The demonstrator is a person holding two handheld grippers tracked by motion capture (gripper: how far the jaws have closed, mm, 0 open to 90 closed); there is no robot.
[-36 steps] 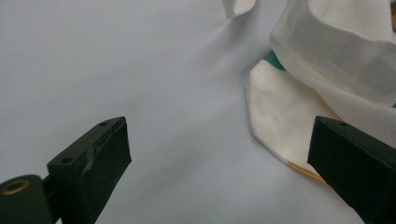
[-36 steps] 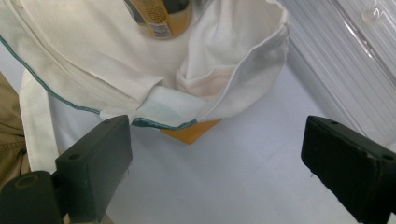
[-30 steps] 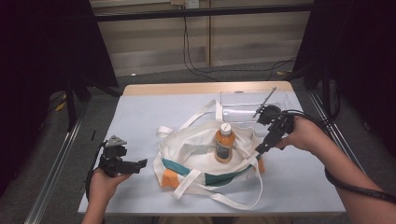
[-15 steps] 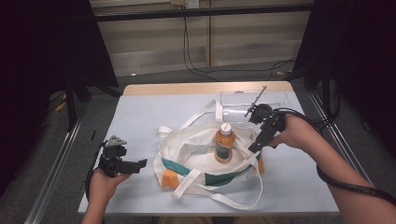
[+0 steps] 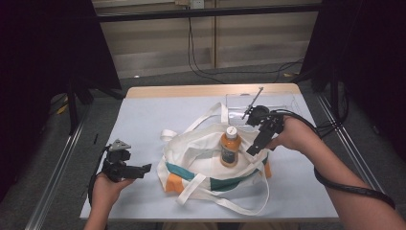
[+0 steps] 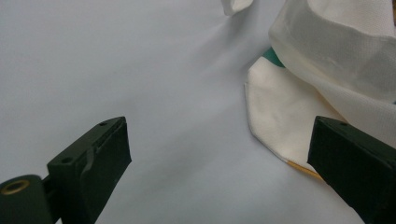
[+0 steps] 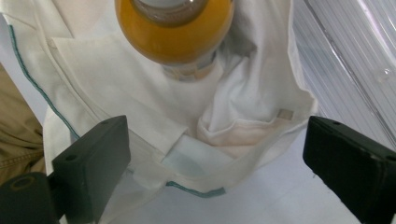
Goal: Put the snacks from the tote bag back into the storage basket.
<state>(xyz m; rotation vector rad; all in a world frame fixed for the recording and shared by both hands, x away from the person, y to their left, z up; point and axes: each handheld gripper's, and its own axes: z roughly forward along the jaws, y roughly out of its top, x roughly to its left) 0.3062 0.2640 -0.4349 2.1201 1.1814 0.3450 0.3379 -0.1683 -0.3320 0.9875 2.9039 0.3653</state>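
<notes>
Bottle [image 5: 230, 147] of orange liquid stands upright inside the open mouth of a white tote bag [image 5: 210, 163], near the middle of the high view. The bag has teal and orange panels along its lower side, and its long white straps trail across the pale worktop [image 5: 148, 120] toward the lower centre and upper centre of the frame. In the right gripper view the bottle [image 7: 173, 25] sits at the top centre, seen from above, with the bag's rim [image 7: 205, 135] folded below it.

The right gripper [image 5: 254, 146] hangs over the bag's right edge, just right of the bottle, its fingers spread wide and pinching nothing; in its own view the two black fingers stand far apart at the lower corners, on either side of the bag's rim. Behind it, in the upper right of the high view, a clear plastic tray [image 5: 282, 102] lies on the worktop.

The left gripper [image 5: 142, 168] rests at the lower left of the high view, just left of the bag and apart from it. Its fingers are also spread, with bare worktop between them and the bag's corner [image 6: 280, 116] close to the right one.
</notes>
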